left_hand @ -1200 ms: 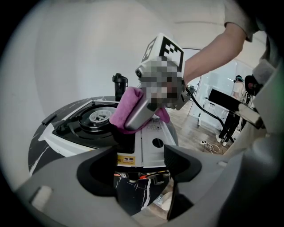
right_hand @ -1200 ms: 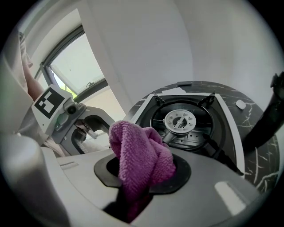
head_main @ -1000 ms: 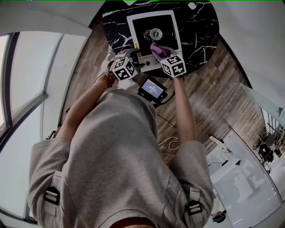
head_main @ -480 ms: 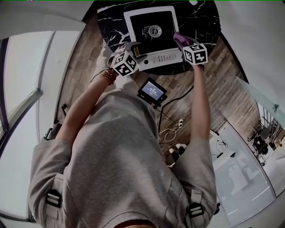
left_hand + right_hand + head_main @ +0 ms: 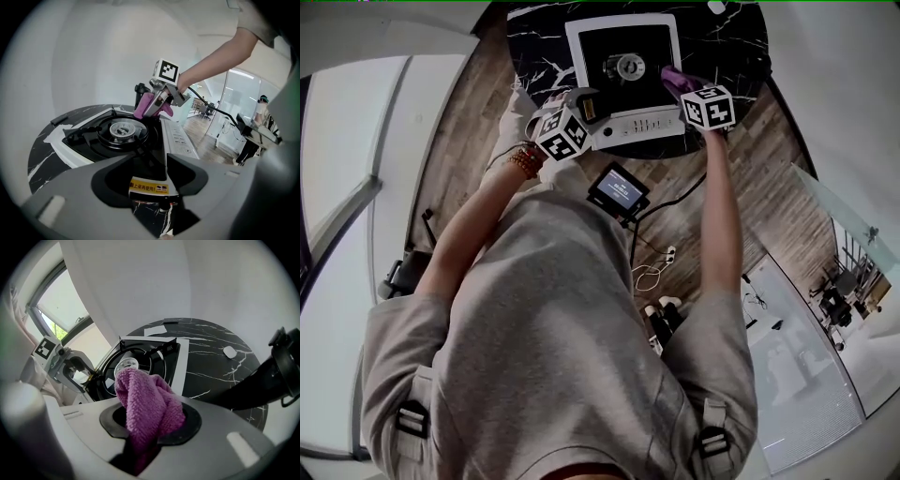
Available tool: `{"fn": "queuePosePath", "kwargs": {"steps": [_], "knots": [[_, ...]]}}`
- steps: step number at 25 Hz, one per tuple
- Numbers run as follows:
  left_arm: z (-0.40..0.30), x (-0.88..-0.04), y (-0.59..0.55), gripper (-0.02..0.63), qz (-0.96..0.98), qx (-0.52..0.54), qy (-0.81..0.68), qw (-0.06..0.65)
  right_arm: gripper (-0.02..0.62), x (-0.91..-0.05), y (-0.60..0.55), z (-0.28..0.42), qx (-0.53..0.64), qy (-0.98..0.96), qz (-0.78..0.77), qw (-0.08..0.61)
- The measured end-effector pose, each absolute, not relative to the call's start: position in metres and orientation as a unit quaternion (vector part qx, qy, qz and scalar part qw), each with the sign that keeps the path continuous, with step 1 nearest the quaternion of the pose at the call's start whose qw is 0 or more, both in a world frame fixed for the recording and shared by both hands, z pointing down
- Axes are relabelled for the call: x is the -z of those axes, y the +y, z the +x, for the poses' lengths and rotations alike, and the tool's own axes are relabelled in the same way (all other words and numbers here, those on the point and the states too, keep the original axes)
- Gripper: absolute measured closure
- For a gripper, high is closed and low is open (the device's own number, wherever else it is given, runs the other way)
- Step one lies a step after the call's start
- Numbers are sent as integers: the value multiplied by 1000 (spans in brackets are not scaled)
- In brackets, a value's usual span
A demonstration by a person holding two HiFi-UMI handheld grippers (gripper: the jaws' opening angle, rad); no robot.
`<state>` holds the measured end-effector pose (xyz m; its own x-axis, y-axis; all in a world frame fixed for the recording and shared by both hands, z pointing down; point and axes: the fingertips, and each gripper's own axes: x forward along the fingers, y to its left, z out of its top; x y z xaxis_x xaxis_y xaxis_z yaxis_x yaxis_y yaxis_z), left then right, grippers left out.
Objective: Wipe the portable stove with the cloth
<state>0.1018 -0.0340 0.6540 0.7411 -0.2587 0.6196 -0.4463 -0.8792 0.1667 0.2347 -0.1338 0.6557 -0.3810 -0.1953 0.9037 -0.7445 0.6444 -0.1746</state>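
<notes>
From my console I see the portable stove point(image 5: 605, 42) sitting on the black marble tabletop point(image 5: 731, 42), burner point(image 5: 625, 67) at its middle. My right gripper point(image 5: 152, 423) has its fingers closed tight on the purple cloth point(image 5: 147, 401), which bulges out ahead of them in a thick wad; in the head view that wad rests at the right edge of the stove's black top, just beside the burner. My left gripper point(image 5: 150, 174) sits at the stove's near left corner, fingers drawn in with the corner and its yellow label filling the gap between them; I judge it a bracing hold. The cloth looks soft, light and limp; gripped at its bunched middle it makes a firm pad, while loose ends would flop and catch on the pan supports point(image 5: 80, 129). The stove seems a light, stiff metal box that could skate on polished stone; the corner is a sensible place to pin it; I would press gently.
</notes>
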Motion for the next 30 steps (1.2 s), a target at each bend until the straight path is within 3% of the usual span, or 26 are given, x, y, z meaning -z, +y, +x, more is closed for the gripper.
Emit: {"fn": "queuePosePath", "kwargs": {"steps": [30], "knots": [[102, -649, -30, 383, 920, -312, -185, 147, 472, -654, -169, 216, -287, -758, 264, 522]]}}
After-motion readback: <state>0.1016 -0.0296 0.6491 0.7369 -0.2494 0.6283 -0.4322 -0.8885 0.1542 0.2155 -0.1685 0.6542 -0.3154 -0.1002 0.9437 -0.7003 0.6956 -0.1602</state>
